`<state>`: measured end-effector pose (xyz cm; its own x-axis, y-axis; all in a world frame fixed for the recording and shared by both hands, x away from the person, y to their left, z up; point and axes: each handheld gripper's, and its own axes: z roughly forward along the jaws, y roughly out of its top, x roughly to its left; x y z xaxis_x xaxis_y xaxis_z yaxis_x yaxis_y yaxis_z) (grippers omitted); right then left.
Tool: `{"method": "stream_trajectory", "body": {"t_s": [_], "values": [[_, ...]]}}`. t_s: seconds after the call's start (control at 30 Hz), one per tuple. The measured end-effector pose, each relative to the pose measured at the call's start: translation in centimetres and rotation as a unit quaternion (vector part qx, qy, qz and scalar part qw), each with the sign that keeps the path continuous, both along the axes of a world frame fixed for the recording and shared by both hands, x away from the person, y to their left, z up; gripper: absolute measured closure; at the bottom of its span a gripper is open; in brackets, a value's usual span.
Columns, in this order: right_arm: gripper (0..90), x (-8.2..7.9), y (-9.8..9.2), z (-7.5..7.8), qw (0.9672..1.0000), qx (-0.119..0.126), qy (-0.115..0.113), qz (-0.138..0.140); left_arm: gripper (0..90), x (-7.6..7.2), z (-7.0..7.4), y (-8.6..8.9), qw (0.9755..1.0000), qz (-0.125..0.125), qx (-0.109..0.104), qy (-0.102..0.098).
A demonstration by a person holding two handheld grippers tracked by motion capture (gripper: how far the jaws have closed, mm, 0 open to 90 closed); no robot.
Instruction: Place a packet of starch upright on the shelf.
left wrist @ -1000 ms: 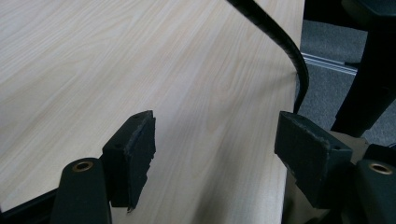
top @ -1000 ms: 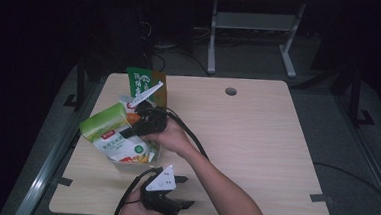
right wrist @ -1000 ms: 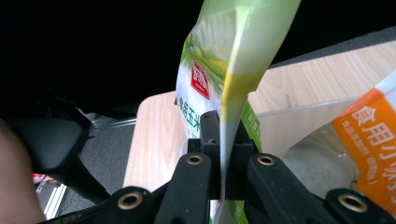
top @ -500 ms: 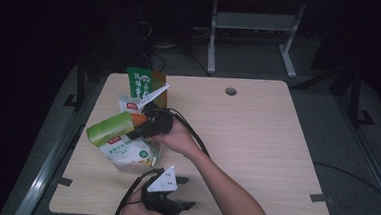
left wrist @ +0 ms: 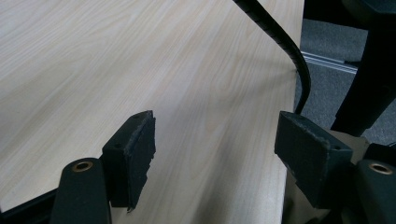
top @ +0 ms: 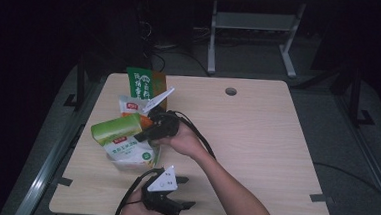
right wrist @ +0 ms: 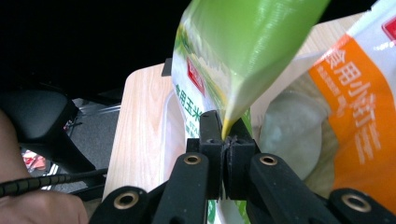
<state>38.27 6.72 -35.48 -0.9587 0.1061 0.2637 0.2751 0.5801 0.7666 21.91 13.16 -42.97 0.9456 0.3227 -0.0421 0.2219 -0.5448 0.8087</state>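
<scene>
On the left half of the pale wood-grain table (top: 256, 141), your right gripper (top: 144, 133) has its black jaws pressed together on a thin edge of the green bag (top: 117, 129). From the right gripper view (right wrist: 226, 135) that edge shows as a flat glossy seam of green film running down into the pinch, the bag's body fanning out wide and smooth above it. The jaws have just been closing, with that seam between them.

Green bag: shiny plastic, puffed, lying tilted over the other packs at the table's left side. Its lower face is white with green print and a small red label.

Just beside it, the orange-and-white bag (right wrist: 355, 121) is soft clear film with rounded pale lumps showing through; it touches the green bag. Behind both stands a dark green pack (top: 145, 82), flat-faced and upright, near the table's far left edge.

Your left gripper (top: 165, 196) rests low at the near edge, well apart from the bags. Its jaws are spread wide with nothing between them. The left gripper view (left wrist: 215, 154) shows two blocky black pads (left wrist: 133, 154), matte and rough at the edges, over bare wood grain. A ribbed black cable (left wrist: 280, 42) curves past the table's edge above the right pad.
</scene>
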Motion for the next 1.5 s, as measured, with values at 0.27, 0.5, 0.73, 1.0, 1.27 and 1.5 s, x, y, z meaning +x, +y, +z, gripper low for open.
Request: {"method": "stream_trajectory", "body": {"t_s": [0.27,0.5,0.73,1.0,1.27,1.5], "values": [[88.6,0.0,-1.6,-1.3,0.9999,-0.003,0.010,-0.009,28.4,0.2,-0.1,0.0,1.0000,0.000,0.005,-0.002],[88.6,-0.1,-1.9,-1.5,0.9999,-0.005,0.010,-0.010,28.3,0.3,-0.1,0.1,1.0000,0.005,0.004,-0.003],[81.5,0.0,-2.1,-1.5,0.9998,0.000,0.016,-0.015,27.5,0.6,0.0,0.4,0.9999,0.013,0.004,-0.005],[67.3,0.1,-3.0,-1.0,0.9995,0.009,0.012,-0.028,26.3,1.1,0.1,0.7,0.9997,0.024,0.003,-0.003],[57.3,0.2,-4.3,-1.0,0.9989,0.006,0.009,-0.046,26.0,1.3,0.2,0.8,0.9996,0.029,0.003,-0.003],[51.2,0.1,-5.3,-1.0,0.9983,0.003,0.008,-0.058,26.1,1.4,0.3,1.0,0.9995,0.032,0.003,-0.004]]}}
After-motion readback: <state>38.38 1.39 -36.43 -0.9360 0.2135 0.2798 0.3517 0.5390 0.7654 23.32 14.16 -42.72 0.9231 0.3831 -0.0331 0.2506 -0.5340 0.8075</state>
